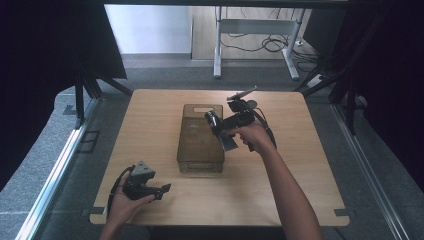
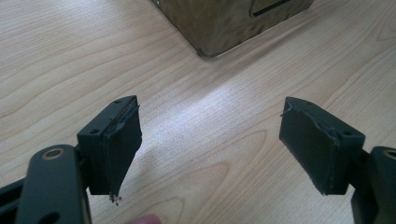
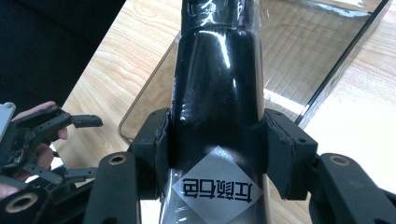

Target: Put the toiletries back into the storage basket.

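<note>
A bin sits at the middle of the tabletop. The right tool holds a bottle over the bin's right side. The left tool rests near the front left, well apart from the bin.

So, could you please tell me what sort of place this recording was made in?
Probably a lab or office set up for recording: a bare wooden table stands on grey carpet between dark curtains, and a desk frame with loose cables stands behind.
</note>
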Demonstrator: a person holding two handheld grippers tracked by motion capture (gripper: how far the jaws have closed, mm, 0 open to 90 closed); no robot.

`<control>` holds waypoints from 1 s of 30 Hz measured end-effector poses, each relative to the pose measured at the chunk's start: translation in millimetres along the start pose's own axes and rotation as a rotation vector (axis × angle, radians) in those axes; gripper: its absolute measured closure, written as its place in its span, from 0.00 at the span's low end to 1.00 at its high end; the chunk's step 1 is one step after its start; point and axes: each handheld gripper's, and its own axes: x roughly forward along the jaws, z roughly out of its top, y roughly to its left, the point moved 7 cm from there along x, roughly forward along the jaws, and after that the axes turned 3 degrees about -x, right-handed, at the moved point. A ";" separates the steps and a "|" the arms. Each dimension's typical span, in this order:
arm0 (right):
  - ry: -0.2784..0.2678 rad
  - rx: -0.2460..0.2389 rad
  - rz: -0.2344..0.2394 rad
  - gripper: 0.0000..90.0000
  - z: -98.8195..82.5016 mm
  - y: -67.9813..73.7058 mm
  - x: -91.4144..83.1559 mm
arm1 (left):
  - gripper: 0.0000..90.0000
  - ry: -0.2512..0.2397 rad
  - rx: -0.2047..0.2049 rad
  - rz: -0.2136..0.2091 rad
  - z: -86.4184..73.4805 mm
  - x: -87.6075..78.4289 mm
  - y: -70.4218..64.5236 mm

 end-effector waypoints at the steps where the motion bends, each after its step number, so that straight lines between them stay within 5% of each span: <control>1: 0.003 0.002 0.000 0.52 0.2 -0.1 0.8 | 0.24 0.000 0.001 0.000 0.1 0.0 -0.1; 30: 0.013 0.048 -0.013 0.52 16.0 -3.4 25.8 | 0.23 -0.001 -0.003 0.000 0.2 -0.8 0.4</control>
